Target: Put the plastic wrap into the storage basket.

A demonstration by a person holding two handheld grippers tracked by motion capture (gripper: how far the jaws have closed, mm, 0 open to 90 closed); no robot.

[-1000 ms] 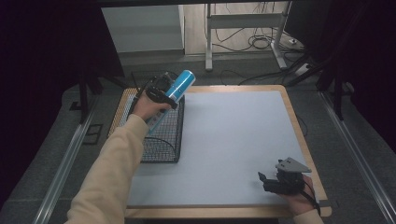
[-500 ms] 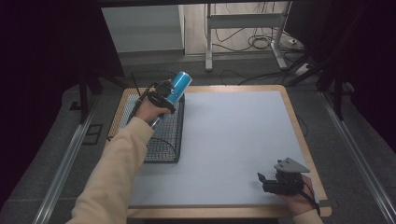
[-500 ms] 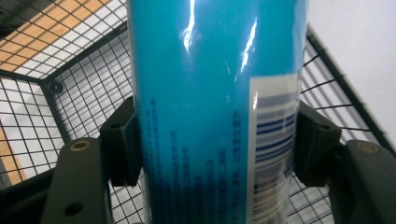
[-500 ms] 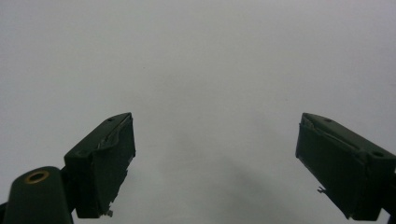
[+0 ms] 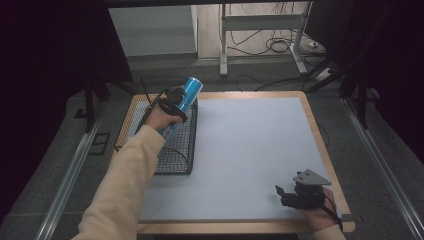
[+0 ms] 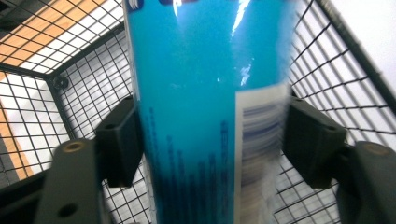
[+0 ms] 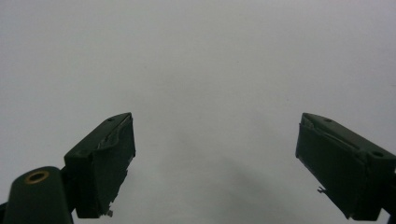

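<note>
A blue can point(image 5: 190, 92) with a white barcode label tilts over the far right corner of a black wire basket point(image 5: 175, 150). My left gripper point(image 5: 176, 104) has the can point(image 6: 196, 93) between its jaws, which have just been opening. The can's lower part is blurred while the pads point(image 6: 123, 140) stay sharp, so it seems to be slipping free. Basket mesh point(image 6: 84, 79) lies right below. My right gripper point(image 5: 282, 192) rests near the table's front right, jaws wide apart point(image 7: 215, 158) over the bare grey mat with nothing between them.
The grey mat point(image 5: 250, 145) covers most of the wooden table point(image 5: 312, 120). The basket stands along the mat's left side. Metal rails point(image 5: 70, 170) run along the floor at both sides, and a desk frame with cables point(image 5: 260, 45) stands beyond the far edge.
The left hand with the can has shifted only slightly over the basket, and the can points a bit more upright. The right hand has stayed put.
</note>
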